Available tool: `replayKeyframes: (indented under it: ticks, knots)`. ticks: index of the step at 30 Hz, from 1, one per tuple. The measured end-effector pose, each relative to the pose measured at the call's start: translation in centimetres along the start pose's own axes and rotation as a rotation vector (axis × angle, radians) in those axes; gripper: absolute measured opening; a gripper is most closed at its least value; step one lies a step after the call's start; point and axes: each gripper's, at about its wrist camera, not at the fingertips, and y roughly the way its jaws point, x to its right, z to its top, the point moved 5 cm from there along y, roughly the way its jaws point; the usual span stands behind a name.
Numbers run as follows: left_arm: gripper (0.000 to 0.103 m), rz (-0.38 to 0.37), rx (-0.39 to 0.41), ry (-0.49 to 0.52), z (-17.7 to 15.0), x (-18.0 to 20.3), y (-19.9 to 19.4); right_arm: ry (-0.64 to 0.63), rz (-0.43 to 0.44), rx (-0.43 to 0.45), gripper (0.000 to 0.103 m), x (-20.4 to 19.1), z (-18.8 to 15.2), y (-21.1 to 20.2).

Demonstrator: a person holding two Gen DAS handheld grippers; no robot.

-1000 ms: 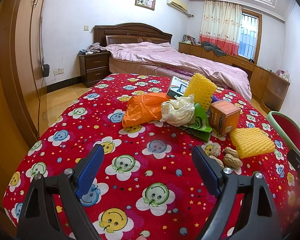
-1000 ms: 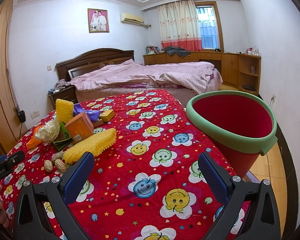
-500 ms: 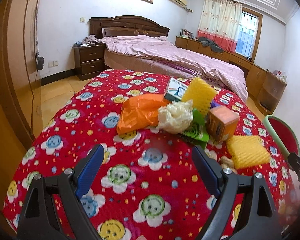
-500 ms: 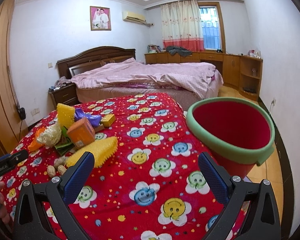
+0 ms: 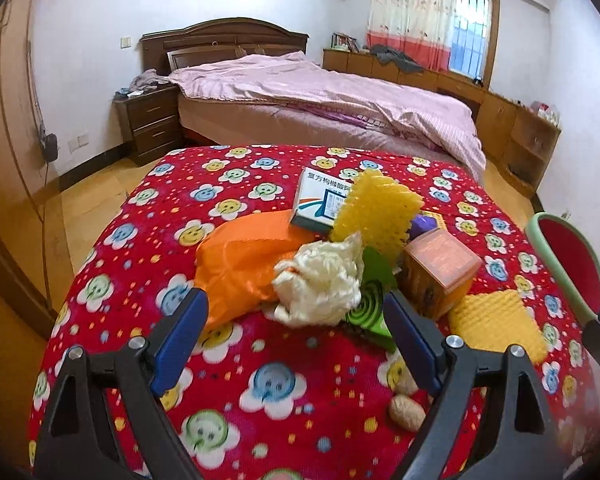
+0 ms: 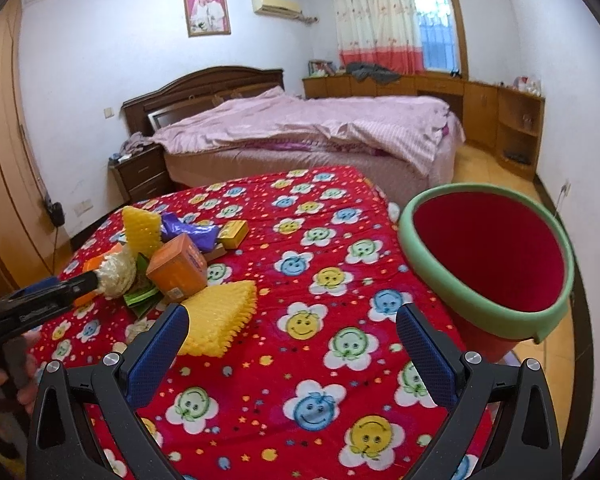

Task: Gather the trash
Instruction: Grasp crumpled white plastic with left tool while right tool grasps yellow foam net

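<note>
Trash pile on table: left gripper wide open, empty, nearing cream wad (first pickup, I judge); right gripper open, empty; next, close on wad.

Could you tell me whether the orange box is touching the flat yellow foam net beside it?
Touching: the right wrist view shows the orange box resting against the yellow foam net.

The left wrist view sits low and close over the red tablecloth, facing the trash pile at 12 o'clock. The right wrist view looks from farther right (pile at 10 o'clock, bin at 2). Both share pile, bin, bed.
</note>
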Motion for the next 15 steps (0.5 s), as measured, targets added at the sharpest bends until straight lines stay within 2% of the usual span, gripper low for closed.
replayKeyframes:
  ticks: [3, 6, 8, 10, 11, 12, 15]
  knots:
    - [0.080, -0.013, -0.031, 0.000, 0.3, 0.4, 1.6, 0.035, 0.056, -0.069, 0.103, -0.4, 0.1, 1.1]
    - [0.067, -0.054, -0.086, -0.020, 0.1, 0.7, 3.3, 0.024, 0.070, -0.100, 0.103, -1.1, -0.1, 2.1]
    - [0.048, -0.088, -0.110, -0.023, -0.2, 0.9, 3.9, 0.023, 0.081, -0.121, 0.103, -1.5, -0.2, 2.8]
    - [0.040, -0.112, -0.114, -0.028, -0.4, 1.1, 4.1, 0.030, 0.088, -0.149, 0.098, -1.7, -0.3, 3.4]
    - [0.035, -0.123, -0.108, -0.026, -0.4, 1.2, 4.0, 0.032, 0.092, -0.162, 0.092, -1.8, -0.3, 3.7]
    - [0.034, -0.130, -0.098, -0.021, -0.4, 1.3, 3.7, 0.033, 0.103, -0.173, 0.083, -1.9, -0.4, 4.3]
    - [0.029, -0.139, -0.080, -0.026, -0.4, 1.1, 2.9, 0.042, 0.130, -0.216, 0.073, -2.1, -0.8, 5.2]
